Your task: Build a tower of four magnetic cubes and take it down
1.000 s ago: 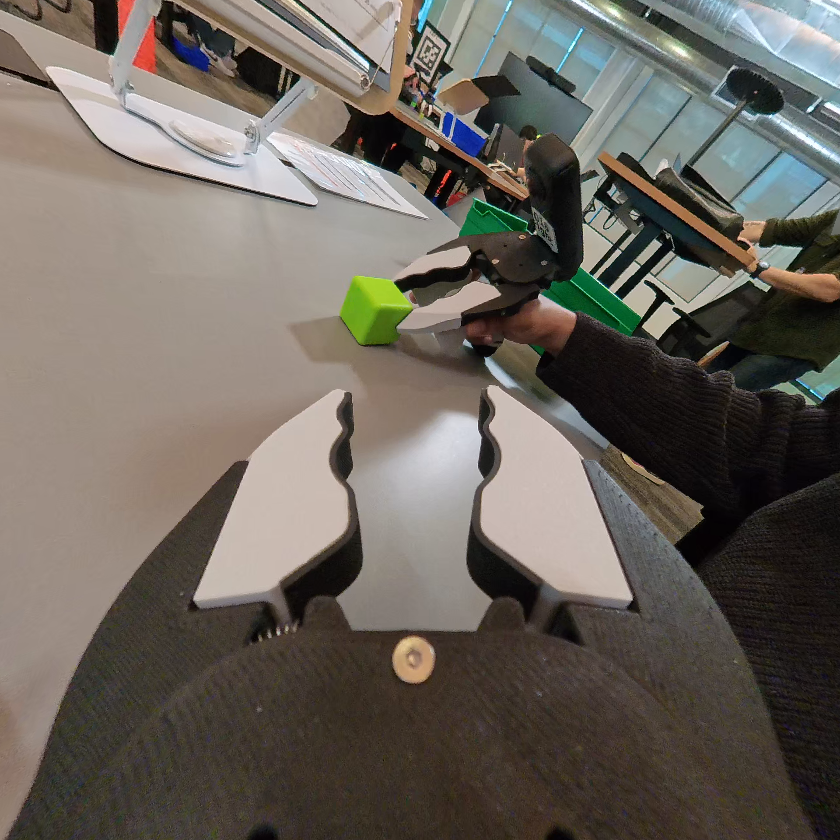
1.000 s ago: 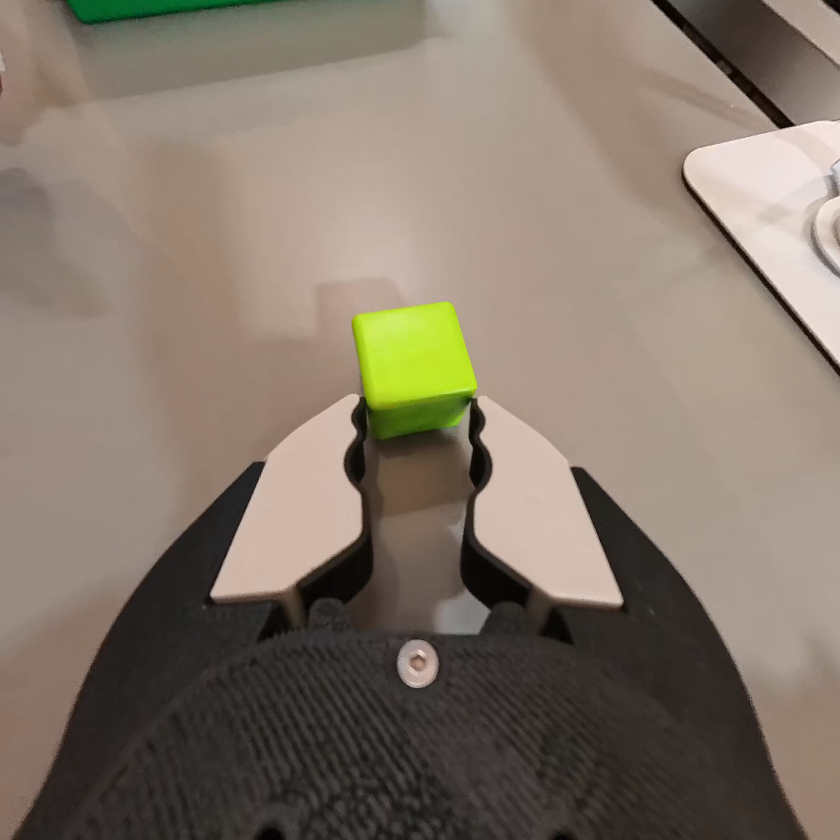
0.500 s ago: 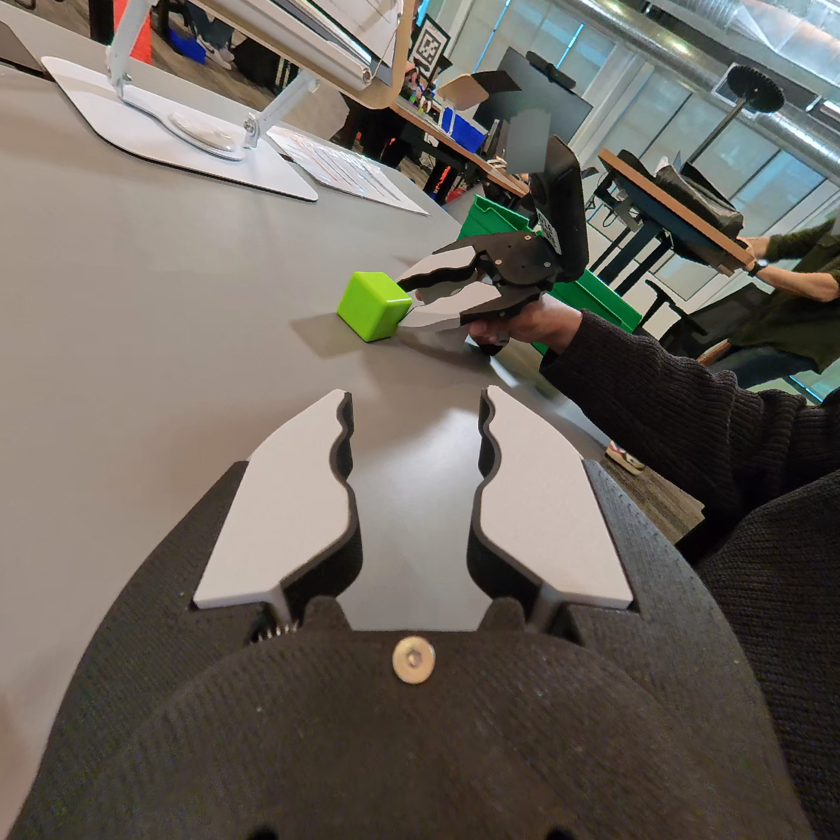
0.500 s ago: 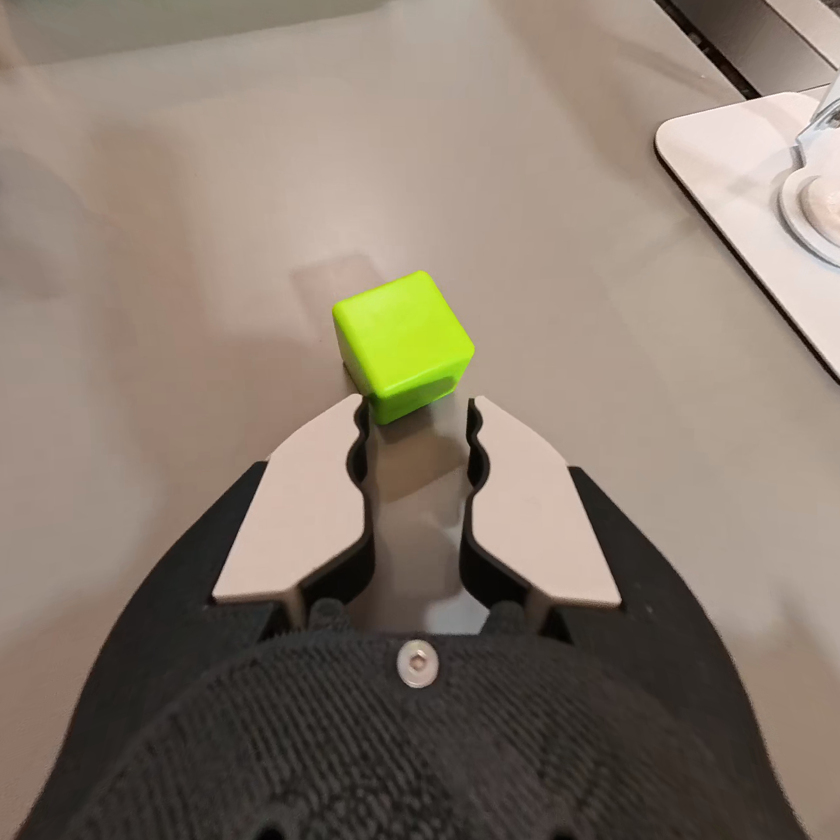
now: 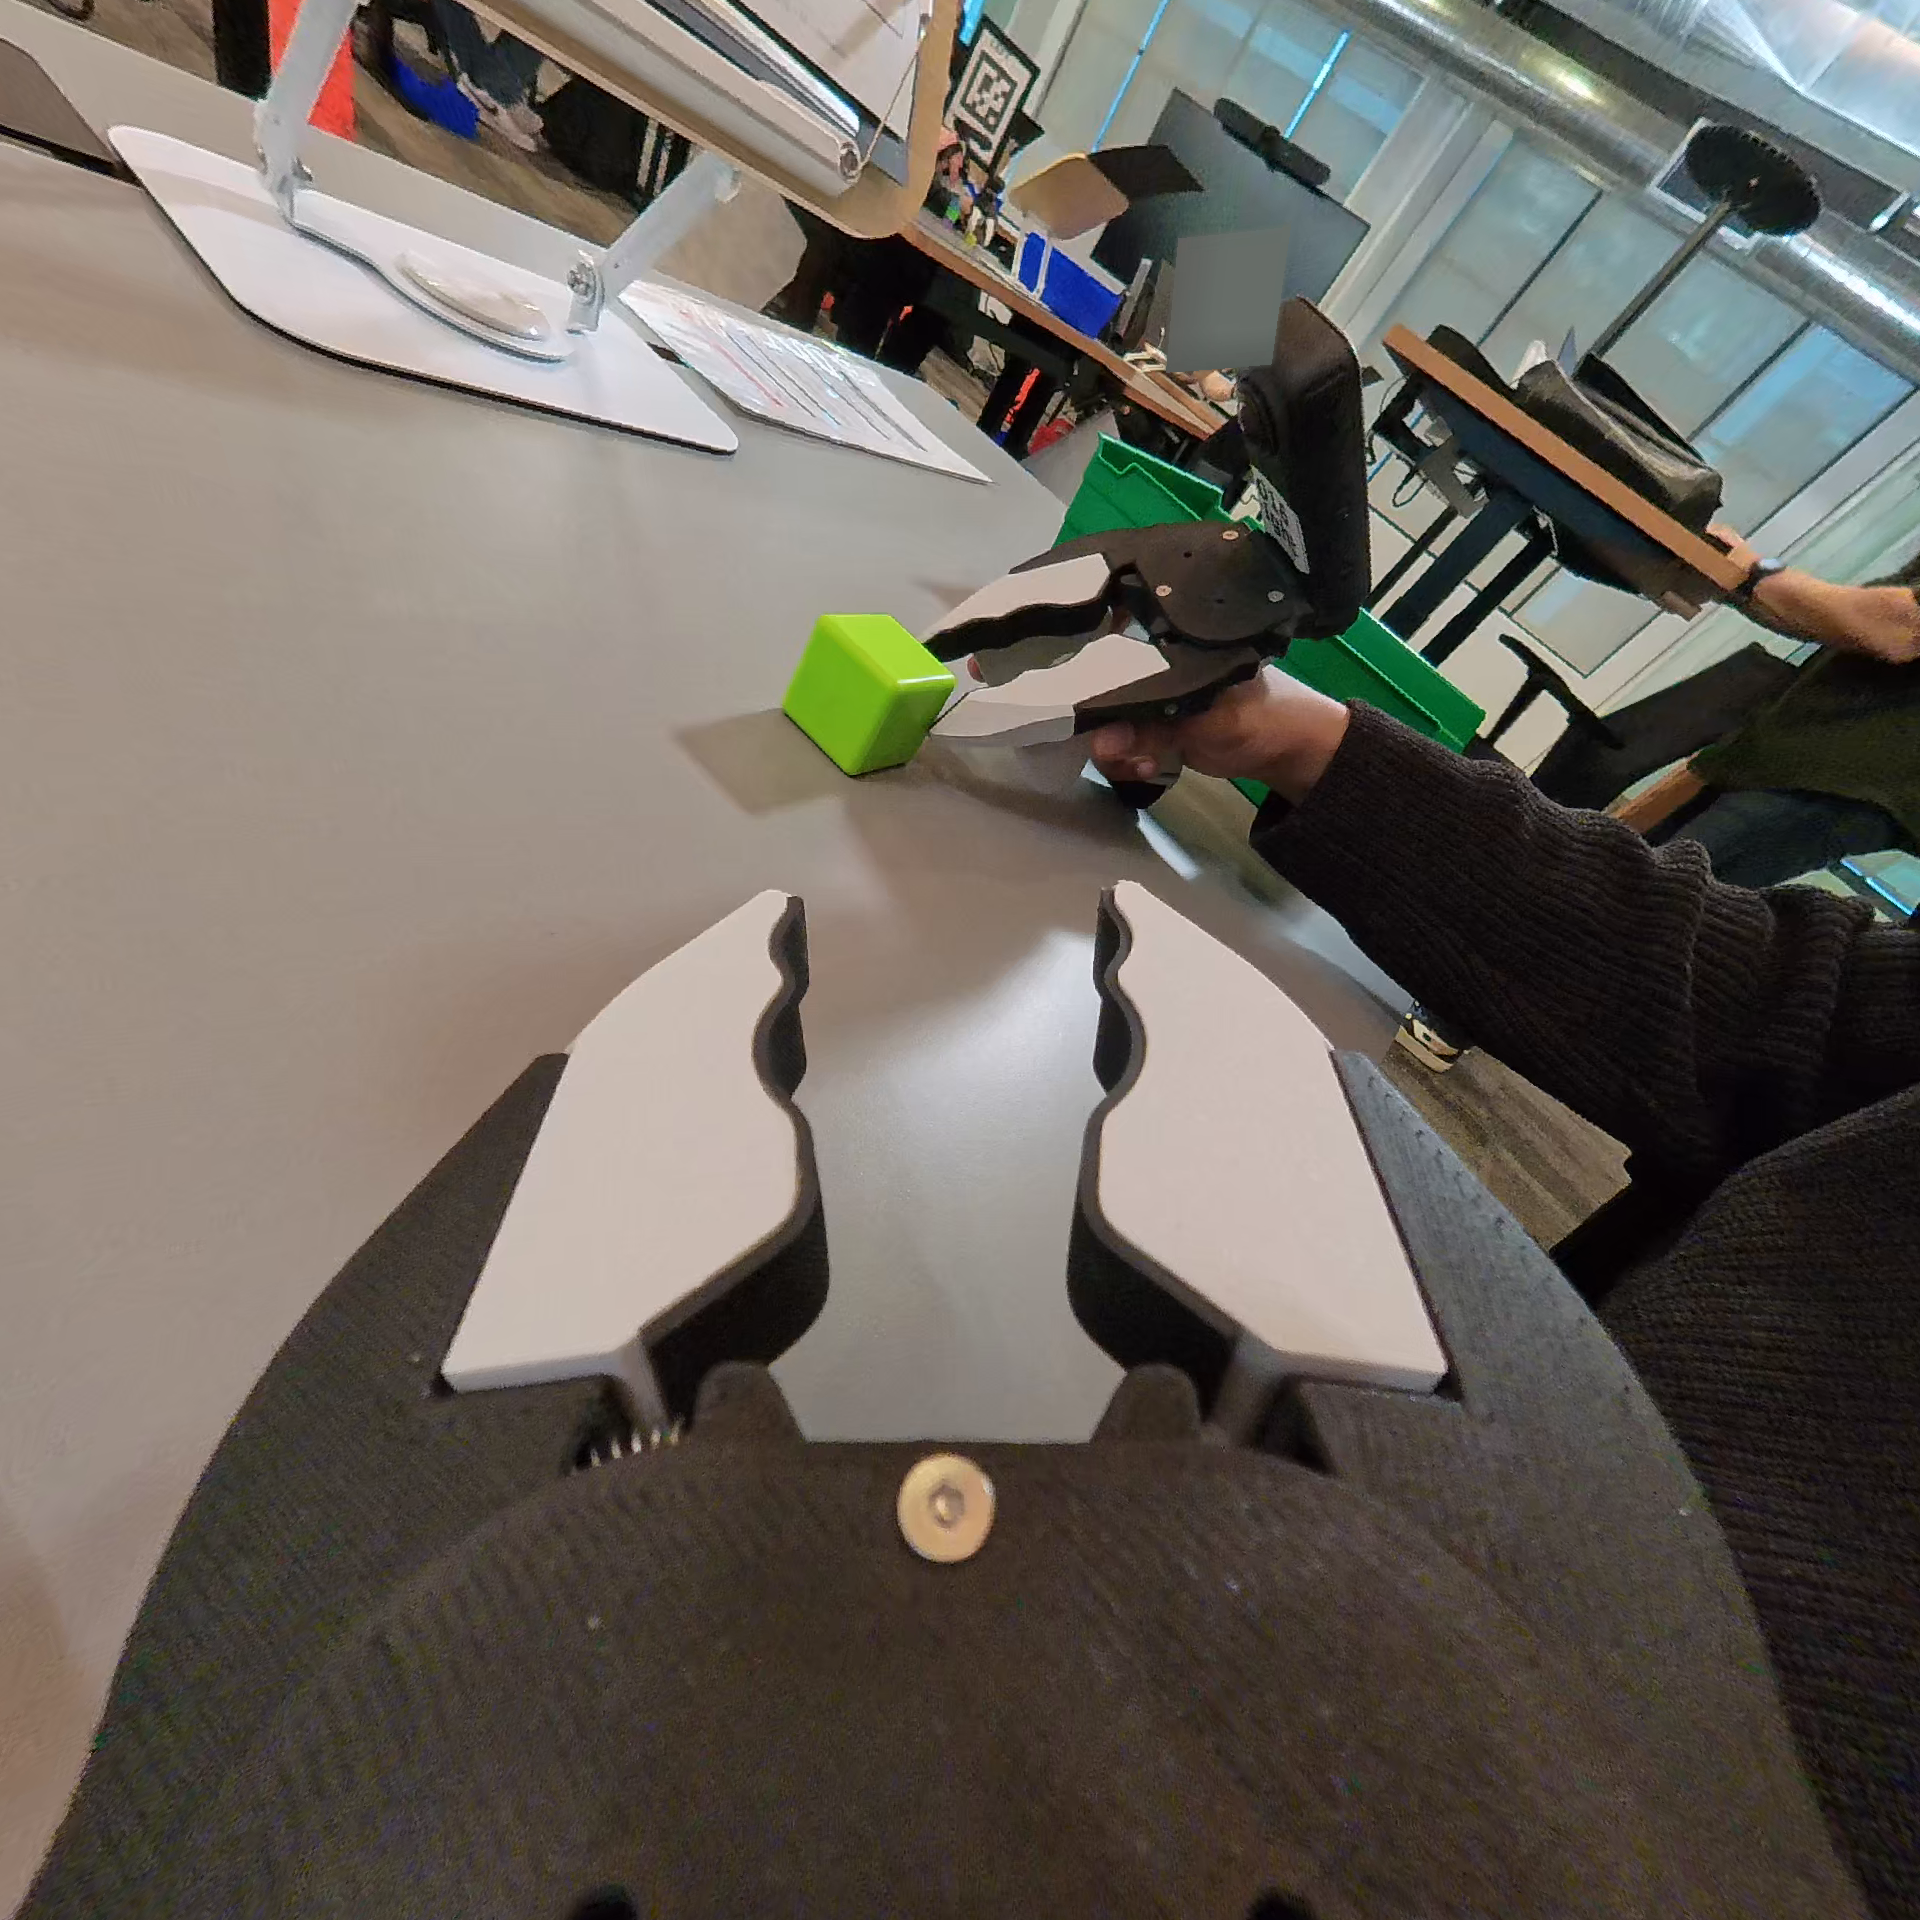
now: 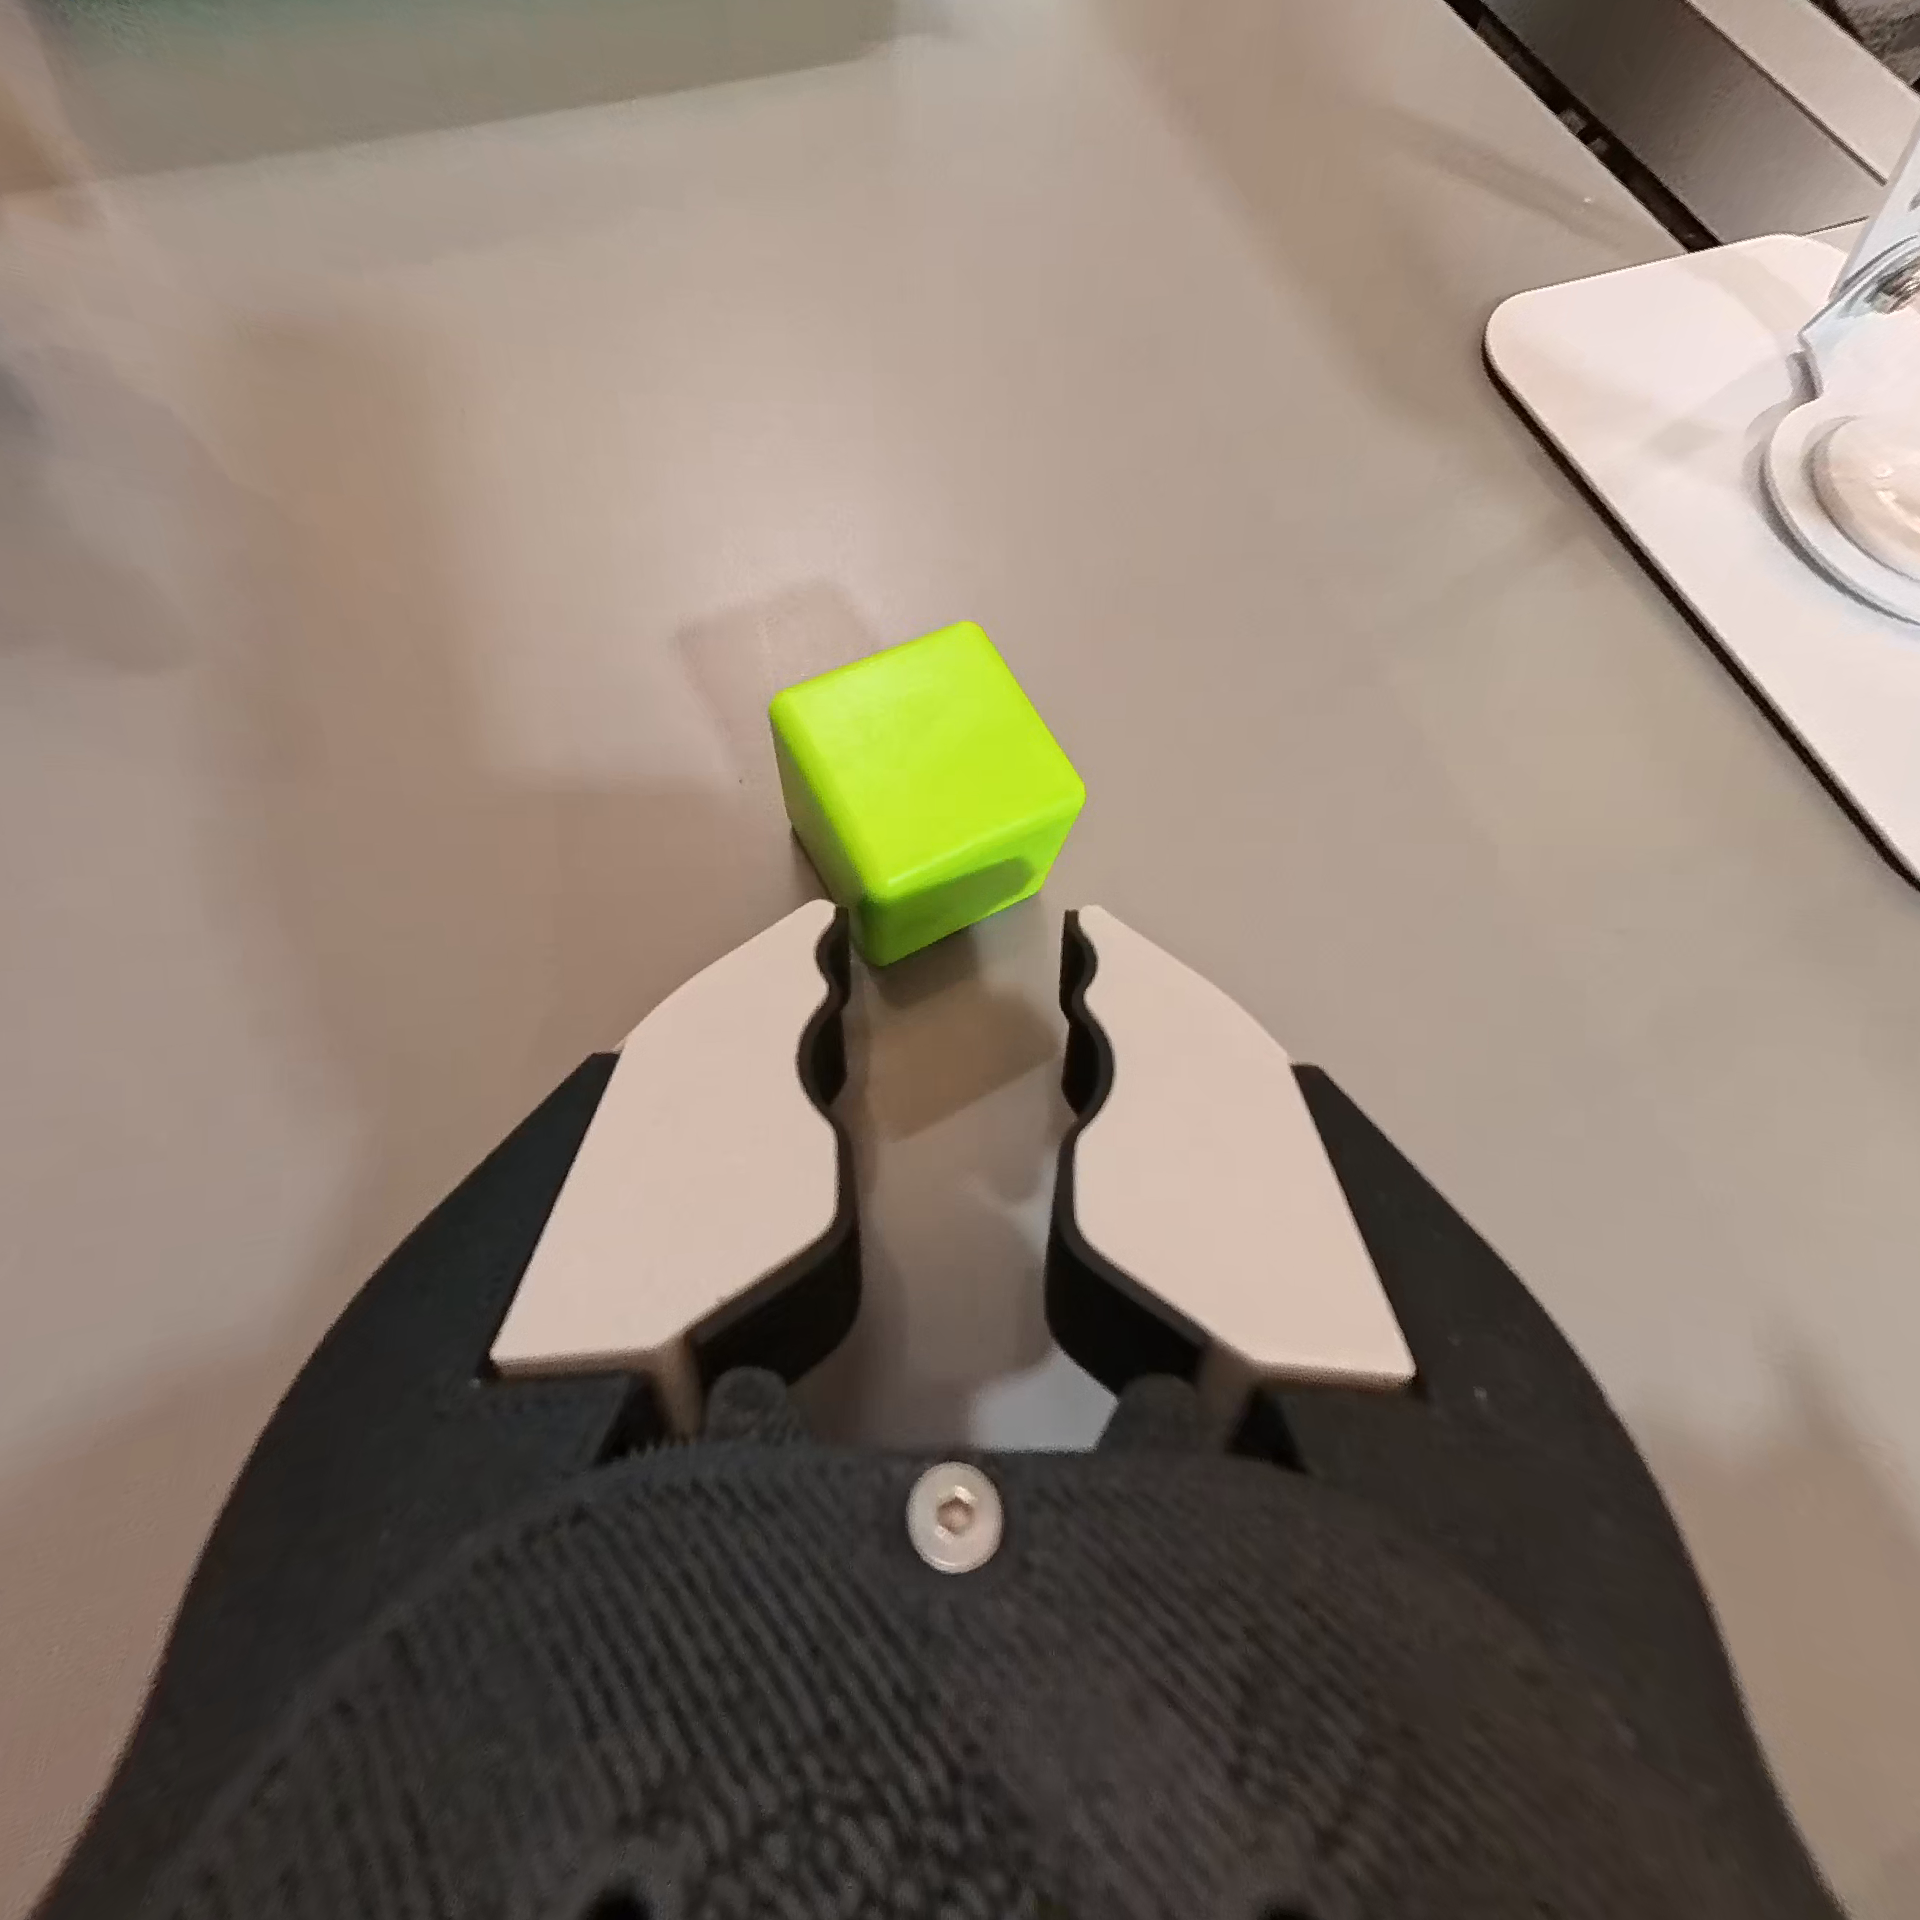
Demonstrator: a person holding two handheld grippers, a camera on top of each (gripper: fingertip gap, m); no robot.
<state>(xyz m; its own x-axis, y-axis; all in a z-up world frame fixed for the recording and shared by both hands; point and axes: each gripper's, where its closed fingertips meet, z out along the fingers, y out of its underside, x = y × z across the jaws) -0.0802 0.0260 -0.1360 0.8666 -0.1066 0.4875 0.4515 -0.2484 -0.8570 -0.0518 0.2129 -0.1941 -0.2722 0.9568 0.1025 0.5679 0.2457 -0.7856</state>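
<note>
A single lime-green cube [image 6: 925, 784] rests on the grey table [image 6: 1299, 727], turned so one corner faces my right gripper [image 6: 951, 914]. The right gripper is open and empty, its fingertips just short of the cube's near corner. In the left wrist view the same cube [image 5: 868, 691] sits mid-table with the right gripper [image 5: 945, 681] at its right side, held by a hand in a dark sleeve. My left gripper [image 5: 951, 904] is open and empty, low over the table, well short of the cube. No other cubes are in view.
A white stand base [image 5: 416, 301] with a metal arm and a printed sheet [image 5: 800, 379] lie at the table's far side; the base also shows at right in the right wrist view [image 6: 1704, 499]. Green bins [image 5: 1382, 665] stand beyond the table edge. A person sits behind at right.
The right gripper has let go of the green cube and drawn back slightly; the cube has turned, one corner toward the fingertips. The left gripper has barely moved.
</note>
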